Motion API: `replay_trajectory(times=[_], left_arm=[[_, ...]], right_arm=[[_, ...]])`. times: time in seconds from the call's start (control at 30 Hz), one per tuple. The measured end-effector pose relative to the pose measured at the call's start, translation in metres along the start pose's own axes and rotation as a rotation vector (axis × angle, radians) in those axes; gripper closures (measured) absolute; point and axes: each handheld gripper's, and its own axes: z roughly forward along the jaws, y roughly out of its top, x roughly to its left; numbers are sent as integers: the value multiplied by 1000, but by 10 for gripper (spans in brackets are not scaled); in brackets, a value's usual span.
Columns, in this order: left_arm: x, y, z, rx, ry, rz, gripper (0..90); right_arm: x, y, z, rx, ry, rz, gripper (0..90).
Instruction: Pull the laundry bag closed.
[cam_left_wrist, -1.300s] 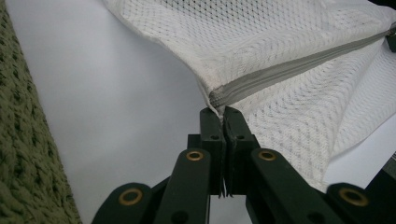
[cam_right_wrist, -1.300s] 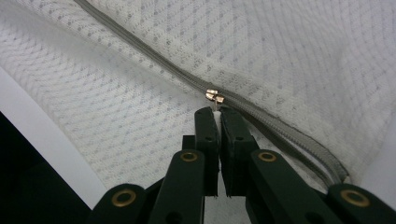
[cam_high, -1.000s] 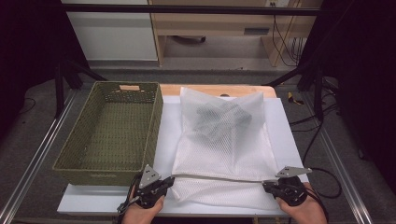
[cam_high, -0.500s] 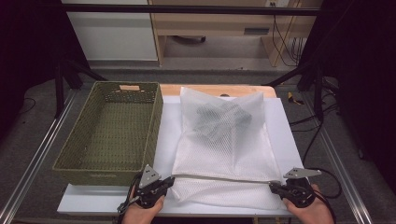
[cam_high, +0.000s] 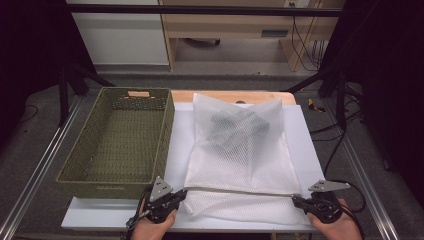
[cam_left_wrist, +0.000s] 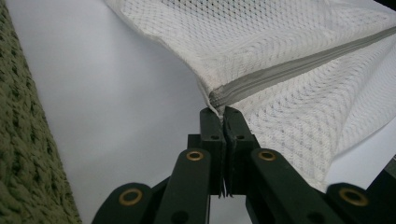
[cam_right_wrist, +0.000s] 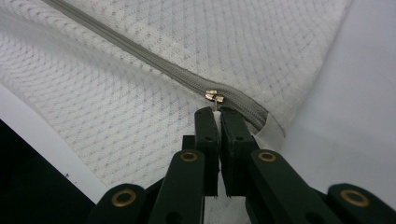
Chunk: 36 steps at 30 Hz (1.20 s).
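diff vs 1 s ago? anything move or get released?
The right hand-held gripper slid slightly toward the table's near right corner, still shut on the zipper pull, drawing the zipper line taut. Nothing was let go or newly taken. The left hand-held gripper stays clamped on the mesh laundry bag at the zipper's left end. The bag's dark contents and the green basket lie as before.

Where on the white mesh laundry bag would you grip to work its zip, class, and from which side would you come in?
Grip the small metal zip pull at the zip's right end, coming in from the table's near edge, level and in line with the zip. It's thin and juts out, so narrow jaws can pinch it. The right gripper is shut at it; the left gripper pinches the mesh laundry bag at the zip's other end.
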Motion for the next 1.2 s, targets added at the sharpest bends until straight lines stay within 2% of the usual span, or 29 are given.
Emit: replay_trajectory(times=[0.3,1.2], left_arm=[[-1,-1,2,5,-6,-1,887],[-1,-2,3,21,-1,-5,888]], right_arm=[[-5,-4,-3,-11,-3,22,871],[-10,-6,-7,-8,-18,28,871]])
